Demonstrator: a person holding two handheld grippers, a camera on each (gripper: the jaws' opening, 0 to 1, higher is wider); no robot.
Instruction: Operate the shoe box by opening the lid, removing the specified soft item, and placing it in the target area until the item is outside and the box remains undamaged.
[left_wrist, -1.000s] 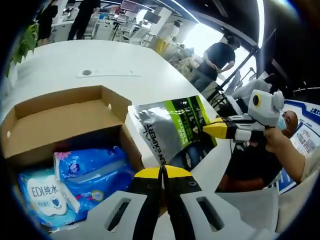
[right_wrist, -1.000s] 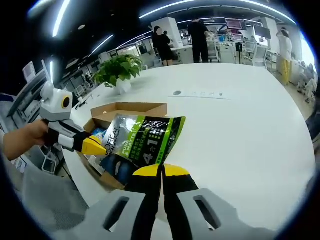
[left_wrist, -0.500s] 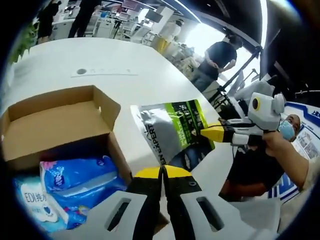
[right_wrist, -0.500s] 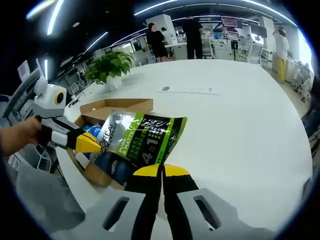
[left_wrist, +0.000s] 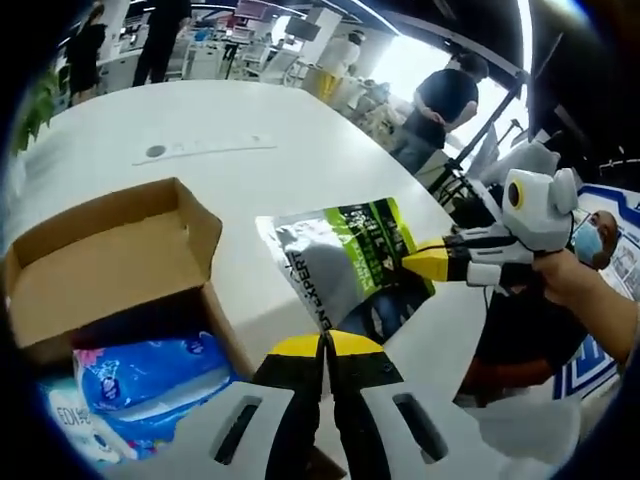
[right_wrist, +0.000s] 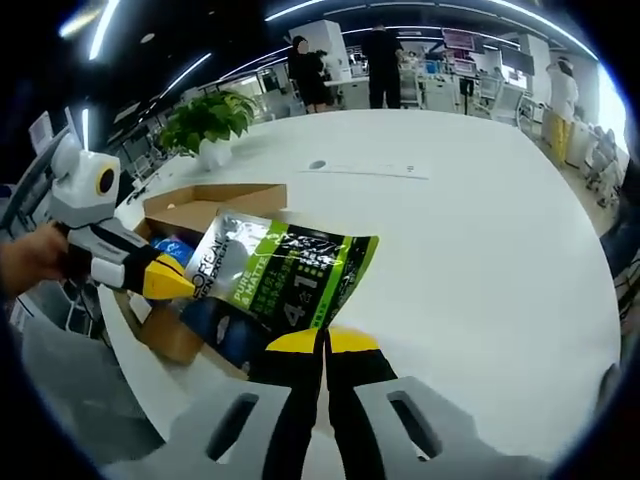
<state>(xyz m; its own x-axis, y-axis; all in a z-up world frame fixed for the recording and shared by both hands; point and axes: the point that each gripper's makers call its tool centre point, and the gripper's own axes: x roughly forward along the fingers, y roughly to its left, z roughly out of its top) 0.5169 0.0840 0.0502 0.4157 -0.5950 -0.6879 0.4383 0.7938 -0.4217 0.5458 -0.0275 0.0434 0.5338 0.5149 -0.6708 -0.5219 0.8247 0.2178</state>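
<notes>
The open cardboard shoe box (left_wrist: 110, 255) sits at the left of the white table, with blue soft packs (left_wrist: 150, 372) inside. My right gripper (right_wrist: 322, 342) is shut on the edge of a silver and green pouch (right_wrist: 285, 280) and holds it above the table, beside the box (right_wrist: 200, 205). In the left gripper view that pouch (left_wrist: 340, 262) hangs right of the box, pinched by the right gripper (left_wrist: 425, 262). My left gripper (left_wrist: 322, 345) is shut with nothing visible in it, near the box's front. It enters the right gripper view as the left gripper (right_wrist: 168, 283), close to the pouch's left edge.
The white table (right_wrist: 480, 230) stretches wide to the right of the box. A potted plant (right_wrist: 205, 118) stands at its far edge. A round socket cover (left_wrist: 155, 151) lies in the tabletop. People stand among desks in the background, and one person (left_wrist: 440, 105) is near the table.
The pouch has drifted a little further from the box, over the bare table. Both views have shifted, and the box now sits further left in the left gripper view.
</notes>
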